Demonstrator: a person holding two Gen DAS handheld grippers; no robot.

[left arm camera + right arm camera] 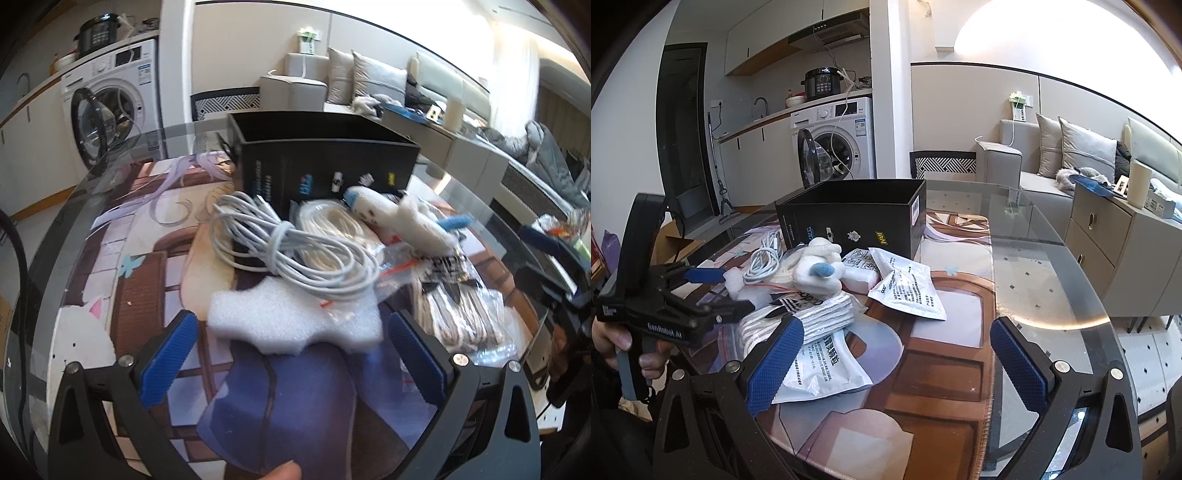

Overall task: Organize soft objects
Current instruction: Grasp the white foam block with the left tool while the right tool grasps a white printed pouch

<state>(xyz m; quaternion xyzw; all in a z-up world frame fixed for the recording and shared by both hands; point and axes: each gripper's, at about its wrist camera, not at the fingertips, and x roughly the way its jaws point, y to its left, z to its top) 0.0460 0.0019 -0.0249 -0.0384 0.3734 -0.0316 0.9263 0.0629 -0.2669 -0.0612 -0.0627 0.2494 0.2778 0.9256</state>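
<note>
A pile of soft things lies on the printed mat before an open black box (325, 162) (857, 218). A white foam piece (291, 317) (737, 282) lies between the open fingers of my left gripper (291, 350), not gripped. Behind it are a coiled white cable (291, 243) (764, 262), a white plush with blue parts (402, 218) (820, 271), bagged striped socks (458, 314) (812, 314) and white sealed packets (905, 288). My right gripper (897, 362) is open and empty above the mat, right of the pile. The left gripper also shows in the right wrist view (713, 291).
The mat lies on a round glass table (1052, 266). A washing machine (110, 107) (834, 140) stands behind, a sofa (1052, 166) and a drawer cabinet (1115, 240) to the right. A bagged white cord bundle (332, 229) lies against the box.
</note>
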